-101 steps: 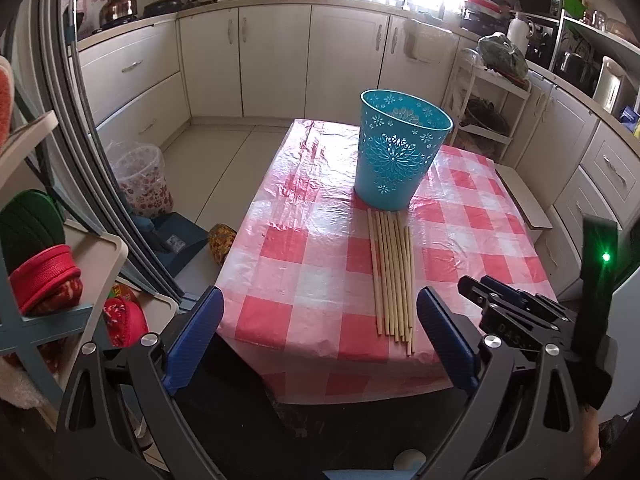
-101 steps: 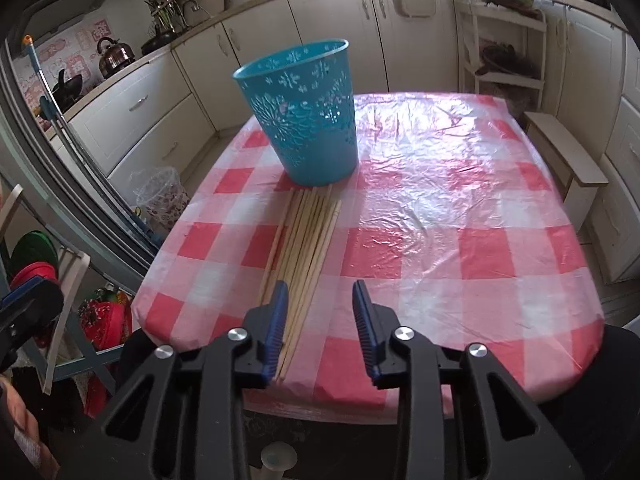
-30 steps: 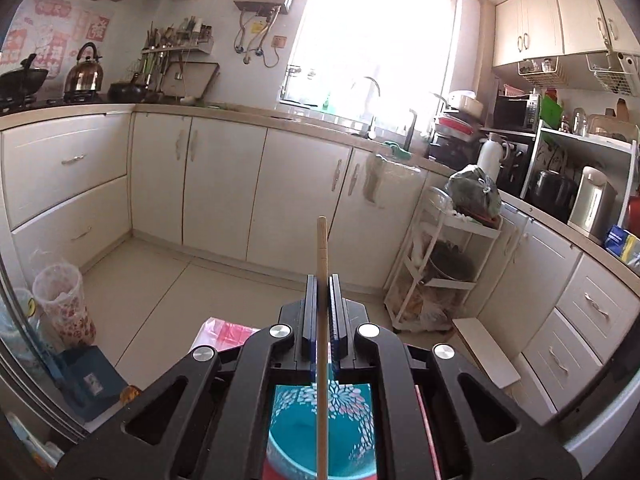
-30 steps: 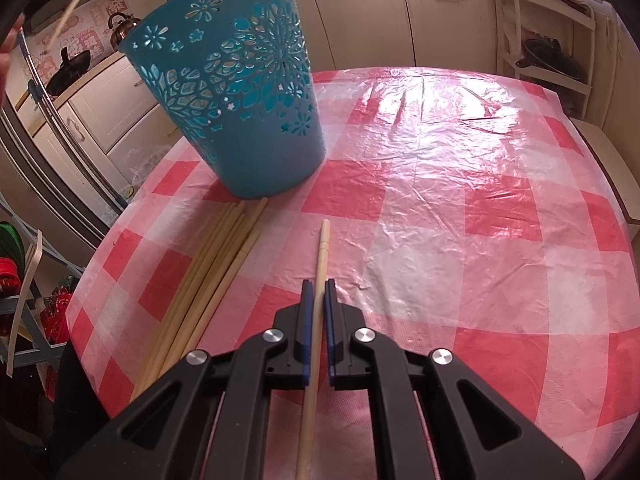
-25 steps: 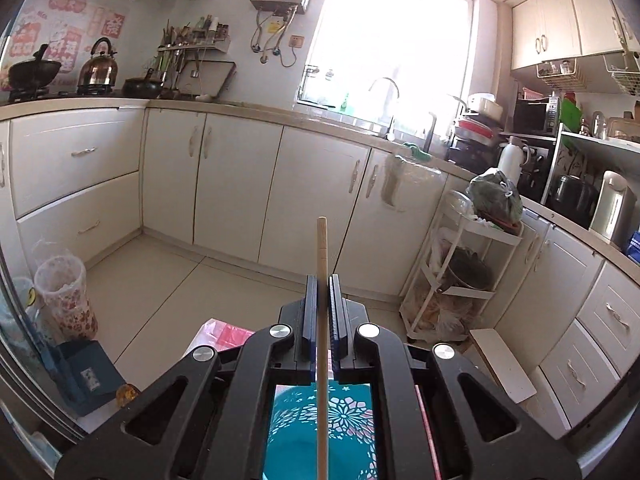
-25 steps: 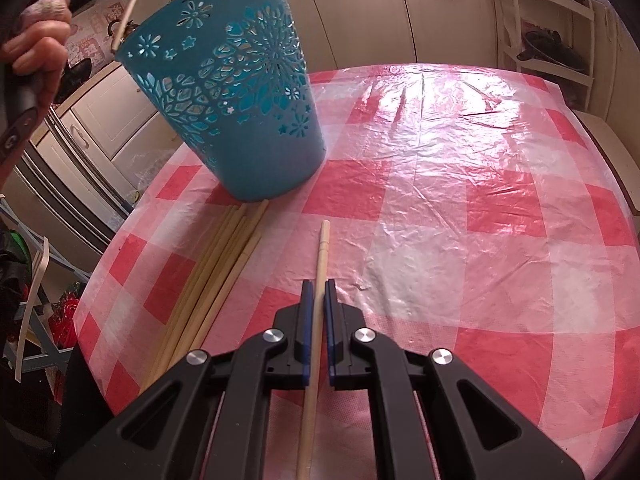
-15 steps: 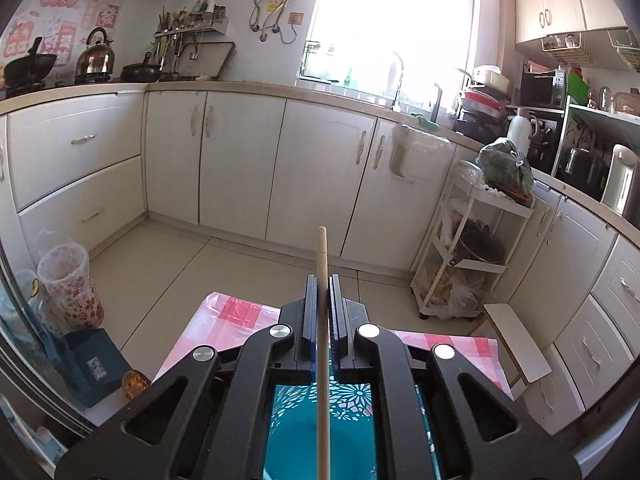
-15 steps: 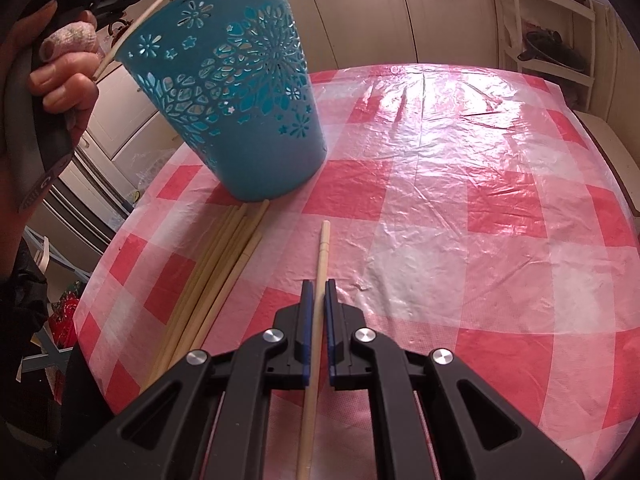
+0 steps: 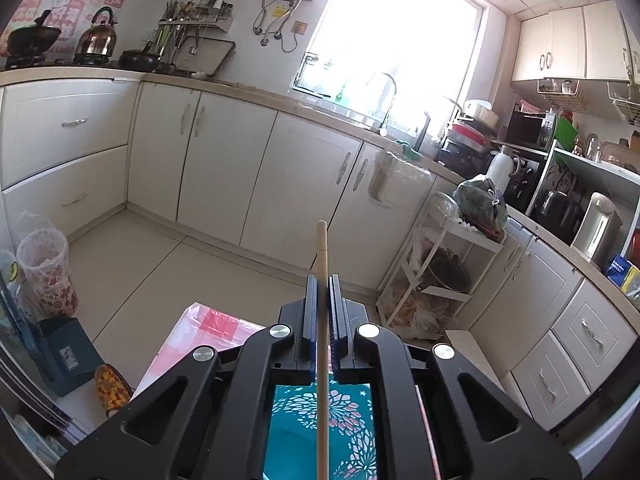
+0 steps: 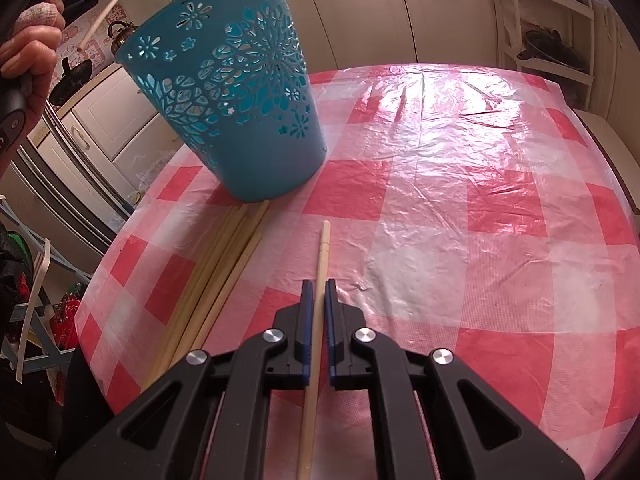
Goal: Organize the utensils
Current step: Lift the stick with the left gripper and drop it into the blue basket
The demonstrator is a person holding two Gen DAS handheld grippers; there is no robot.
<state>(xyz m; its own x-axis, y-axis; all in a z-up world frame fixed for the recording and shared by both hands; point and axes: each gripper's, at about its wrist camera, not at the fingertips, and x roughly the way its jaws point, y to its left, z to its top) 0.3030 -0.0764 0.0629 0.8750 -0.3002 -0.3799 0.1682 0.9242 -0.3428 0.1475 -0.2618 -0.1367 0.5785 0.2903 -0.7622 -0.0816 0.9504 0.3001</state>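
My left gripper point(image 9: 322, 280) is shut on a wooden chopstick point(image 9: 322, 248) and holds it high above the blue cut-out basket point(image 9: 320, 428), whose side shows below the jaws. In the right wrist view that chopstick point(image 10: 116, 0) shows at the upper left, beside the basket's rim. My right gripper point(image 10: 316, 285) is shut on another chopstick point(image 10: 323, 248) just above the checked tablecloth point(image 10: 460, 208). The blue basket point(image 10: 236, 92) stands ahead to the left. Several loose chopsticks point(image 10: 216, 276) lie in a bundle in front of it.
White kitchen cabinets point(image 9: 224, 168) and a wire rack with bags point(image 9: 448, 264) stand beyond the table. A bin with a flowered liner point(image 9: 46, 268) and a blue box point(image 9: 66, 356) are on the floor left. A shelf unit point(image 10: 32, 308) stands left of the table.
Both grippers closed on a chopstick each since the earliest frames. The left one lifted its chopstick over the basket and has tilted upward lately. The right gripper has stayed still.
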